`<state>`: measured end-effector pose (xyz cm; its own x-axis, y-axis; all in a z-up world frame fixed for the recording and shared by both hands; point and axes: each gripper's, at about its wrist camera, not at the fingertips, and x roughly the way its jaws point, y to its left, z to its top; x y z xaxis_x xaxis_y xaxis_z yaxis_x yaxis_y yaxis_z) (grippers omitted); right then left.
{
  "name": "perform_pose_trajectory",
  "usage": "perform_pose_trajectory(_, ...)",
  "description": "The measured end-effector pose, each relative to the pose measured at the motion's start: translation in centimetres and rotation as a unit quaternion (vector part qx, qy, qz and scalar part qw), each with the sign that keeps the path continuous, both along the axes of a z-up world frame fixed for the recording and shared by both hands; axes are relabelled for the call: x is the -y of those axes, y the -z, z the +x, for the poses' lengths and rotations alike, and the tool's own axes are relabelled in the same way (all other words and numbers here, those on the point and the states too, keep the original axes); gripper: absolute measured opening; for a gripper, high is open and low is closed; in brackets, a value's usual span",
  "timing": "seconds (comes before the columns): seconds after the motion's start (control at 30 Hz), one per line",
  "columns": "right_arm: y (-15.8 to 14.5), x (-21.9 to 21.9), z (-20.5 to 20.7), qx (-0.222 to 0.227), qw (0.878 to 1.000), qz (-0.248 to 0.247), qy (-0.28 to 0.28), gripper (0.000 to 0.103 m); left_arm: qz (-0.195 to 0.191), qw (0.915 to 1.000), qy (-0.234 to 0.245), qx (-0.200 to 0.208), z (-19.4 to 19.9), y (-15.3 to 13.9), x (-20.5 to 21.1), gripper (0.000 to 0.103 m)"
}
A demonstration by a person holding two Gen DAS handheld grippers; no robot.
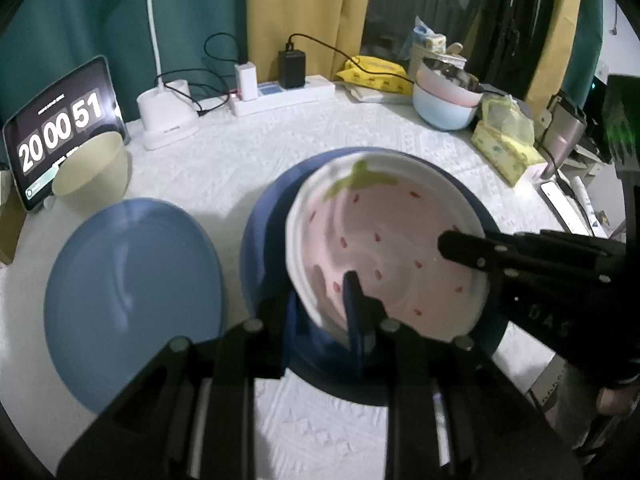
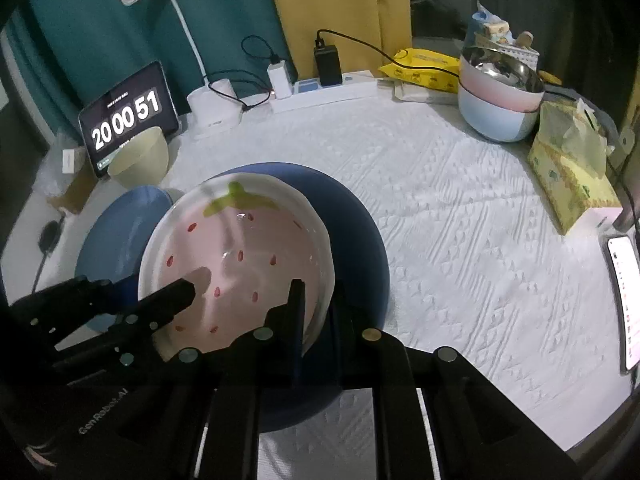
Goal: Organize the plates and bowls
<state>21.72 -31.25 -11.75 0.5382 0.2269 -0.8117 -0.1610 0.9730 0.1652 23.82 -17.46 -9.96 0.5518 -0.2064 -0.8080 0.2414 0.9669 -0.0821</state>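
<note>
A strawberry-patterned plate (image 1: pixel 384 248) — pale pink with red seeds, a green leaf and a white rim — sits tilted above a dark blue plate (image 1: pixel 264 232) on a counter (image 1: pixel 360 132) covered by a white textured cloth. Both tools grip this plate at once. The left hand-held gripper (image 1: pixel 320 312) pinches the plate's near rim, one finger inside the dish and one under it. The right hand-held gripper (image 2: pixel 316 312) pinches the rim on the opposite side in the same way, one finger lying on the pink surface. In the right wrist view the left tool's body shows pale lettering that seems to read "GenRobot.AI" (partly blurred); in the left wrist view the right tool carries the letters "DAS".

Just left of the dark blue plate lies a lighter blue plate (image 1: pixel 132 300), flat on the cloth. Behind it stands a cream bowl (image 1: pixel 92 172), and behind that a tablet (image 1: pixel 60 128) whose screen reads "20 00 51". Along the back edge are a white desk lamp (image 1: pixel 168 116) and a power strip (image 1: pixel 280 96) with chargers plugged in. At the far right, a stack of bowls (image 1: pixel 448 96) — pink on pale blue, with a metal one on top — stands beside a yellow tissue pack (image 1: pixel 508 140). A phone (image 2: pixel 624 300) lies at the right edge.
</note>
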Motion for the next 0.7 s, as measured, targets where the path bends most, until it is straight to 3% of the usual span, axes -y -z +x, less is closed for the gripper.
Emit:
perform_pose_trajectory(0.13,0.0,-0.3,0.1,0.005,1.000,-0.021,-0.003,0.012,0.001,1.0000,0.000,0.002,-0.1,-0.2,-0.1,0.025)
perform_pose_trajectory(0.33,-0.4,-0.4,-0.1,0.022,0.999,-0.035,-0.006,0.022,0.001,0.9997,-0.009,0.024,-0.4,-1.6,-1.1,0.031)
perform_pose_trajectory(0.7,-2.8,-1.4,0.0,0.048,0.998,-0.040,-0.006,0.024,-0.009,0.9990,-0.029,0.033,-0.3,-2.4,-3.7,0.033)
